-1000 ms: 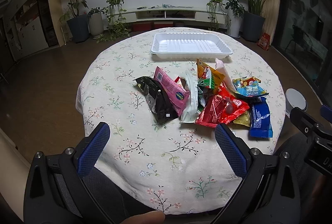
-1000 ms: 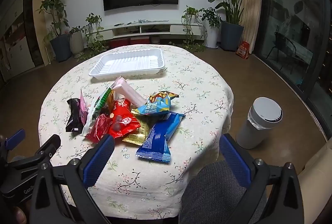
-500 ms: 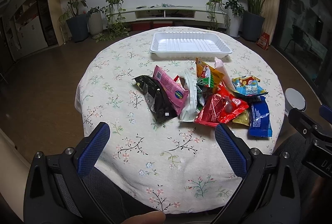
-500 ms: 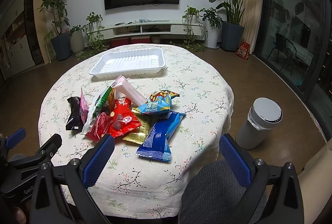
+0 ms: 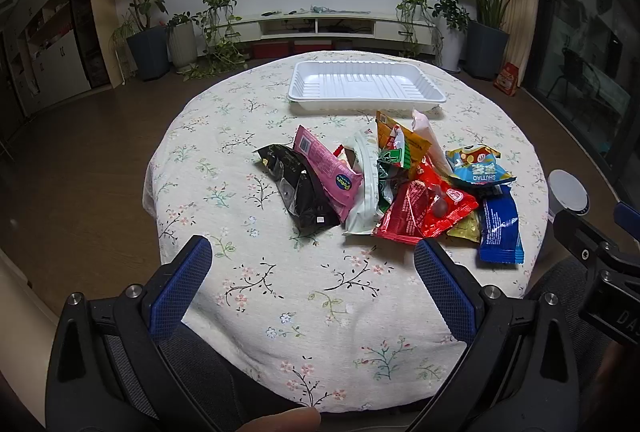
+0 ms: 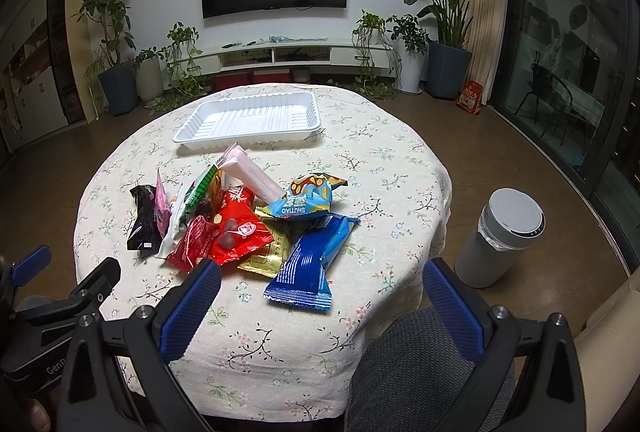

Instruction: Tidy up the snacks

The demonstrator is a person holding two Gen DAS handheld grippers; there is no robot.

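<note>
- The task looks to be at its very start: the white tray (image 5: 366, 82) at the far side of the round bench (image 5: 224, 160) holds nothing, and every snack lies in one loose heap between the tray and the near edge.
- The left claw (image 5: 308, 268) hangs over the near edge of the bench with its jaws spread wide and nothing between them; the black packet (image 5: 298, 192) and the pink packet (image 5: 326, 168) are the nearest wrappers on its side.
- The right claw (image 6: 320, 296) is likewise wide apart and empty, low over the bench's near edge, with the dark blue packet (image 6: 312, 256) lying closest ahead of it.
- The next move probably calls for one claw to reach forward, close on the edge of an outlying wrapper, such as the dark blue or the black one, and carry it over the heap to the tray.
- The overlapping wrappers look thin and slippery, so a pinch in the middle of the heap may catch two at once.
- Readable writing: the light blue packet (image 6: 308, 198) shows "SHUTAO" upside down; the pink one bears a small round blue label with yellow lettering too small to read reliably; the red packet (image 5: 432, 208) carries a small white badge too small to read.
</note>
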